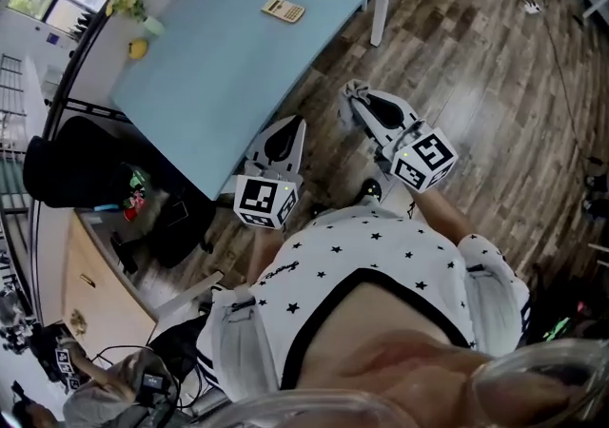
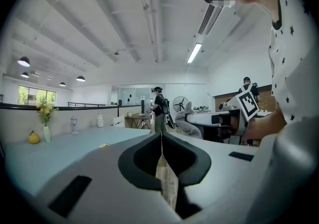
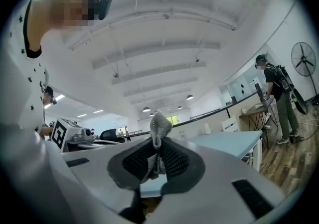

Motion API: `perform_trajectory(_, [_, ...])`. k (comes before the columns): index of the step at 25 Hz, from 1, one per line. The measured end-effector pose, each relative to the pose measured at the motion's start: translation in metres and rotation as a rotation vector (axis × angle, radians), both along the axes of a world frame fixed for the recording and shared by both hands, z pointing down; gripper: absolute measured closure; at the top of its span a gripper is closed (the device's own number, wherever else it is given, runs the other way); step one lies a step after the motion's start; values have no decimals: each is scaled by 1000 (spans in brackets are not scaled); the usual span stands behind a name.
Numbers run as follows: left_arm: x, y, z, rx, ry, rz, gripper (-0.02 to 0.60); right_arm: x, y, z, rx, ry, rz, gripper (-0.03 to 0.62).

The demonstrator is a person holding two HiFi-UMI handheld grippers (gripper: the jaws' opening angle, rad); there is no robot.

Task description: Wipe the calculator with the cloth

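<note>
Right gripper (image 3: 157, 144) jaws pinch cloth (image 3: 160, 124); left gripper (image 2: 161, 137) jaws meet empty; overhead, calculator (image 1: 283, 9) on table (image 1: 224, 74).

One table (image 1: 238, 55), one calculator (image 1: 283, 9), one cloth (image 3: 160, 124), one yellow fruit (image 1: 138, 48), one vase of flowers (image 1: 130, 8) — and two grippers: left gripper (image 1: 298, 122), right gripper (image 1: 359, 105).

A person in a white, black-starred shirt (image 1: 381, 260) is holding two grippers above a wooden floor (image 1: 495, 84), beside the near edge of a light blue table (image 1: 219, 84). The left gripper (image 1: 297, 124) is pointing along that edge. The right gripper (image 1: 356, 98) is gripping a grey cloth (image 1: 354, 88) at its tip. A calculator (image 1: 283, 9) is lying well apart, toward the table's far side. A yellow fruit (image 1: 138, 48) is sitting at the table's left edge.
</note>
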State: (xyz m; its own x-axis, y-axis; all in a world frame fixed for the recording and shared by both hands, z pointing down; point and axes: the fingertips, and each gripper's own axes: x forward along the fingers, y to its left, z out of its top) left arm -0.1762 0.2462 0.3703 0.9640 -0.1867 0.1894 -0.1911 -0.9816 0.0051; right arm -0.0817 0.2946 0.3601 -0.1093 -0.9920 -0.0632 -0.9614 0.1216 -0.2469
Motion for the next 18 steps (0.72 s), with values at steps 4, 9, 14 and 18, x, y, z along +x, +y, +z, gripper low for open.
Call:
perform_trajectory(4, [6, 1, -4, 0, 10, -22, 551, 8, 1, -1, 12, -14, -22, 556])
perform_trajectory(9, [15, 6, -5, 15, -1, -55, 551, 19, 1, -1, 23, -29, -61, 556])
perform_trajectory(14, [26, 17, -6, 8, 6, -79, 551, 31, 9, -5, 49, -43, -87, 556])
perform_trajectory(18, [27, 19, -3, -4, 5, -106, 551, 36, 11, -2, 48, -53, -104, 556])
